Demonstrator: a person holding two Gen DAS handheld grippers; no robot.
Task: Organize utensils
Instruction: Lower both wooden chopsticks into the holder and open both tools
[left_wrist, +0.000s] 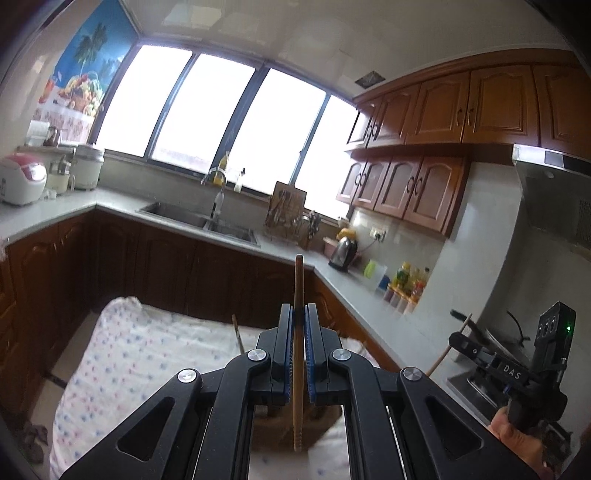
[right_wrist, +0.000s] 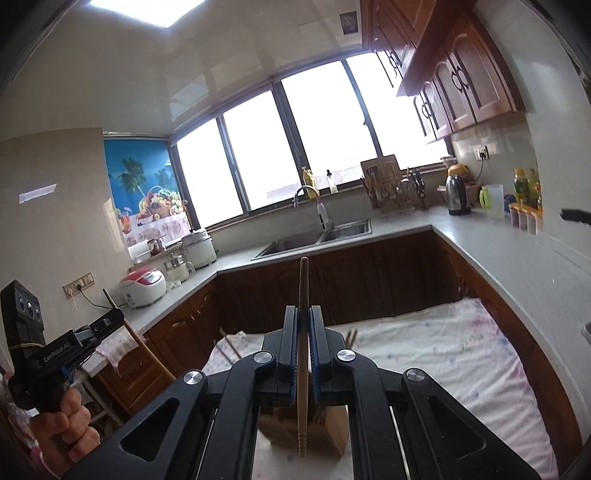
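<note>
Both tongs clenched on a chopstick each, above the holder on the cloth.

Left wrist: left tongs (left_wrist: 298, 334) pinch a wooden chopstick (left_wrist: 298, 295) between the blue pads (left_wrist: 309, 354); stick runs along the tongs' axis, blunt end poking out front, ribbed thin end hanging below over a brown holder (left_wrist: 325, 424), partly hidden by the tongs. Holder sits on a dotted cloth (left_wrist: 147, 350) over the worktop. Another stick (left_wrist: 238, 334) pokes up just left of the tongs. Right tongs (left_wrist: 460, 338) at far right, hand-held, gripping a stick (left_wrist: 445, 352).

Right wrist: right tongs (right_wrist: 303, 336) clamp a second chopstick (right_wrist: 303, 291), same upright pose, tip over the wooden holder (right_wrist: 332, 432) on the cloth (right_wrist: 443, 350). Left tongs (right_wrist: 107, 325) at left edge, closed on a stick (right_wrist: 147, 350).
</note>
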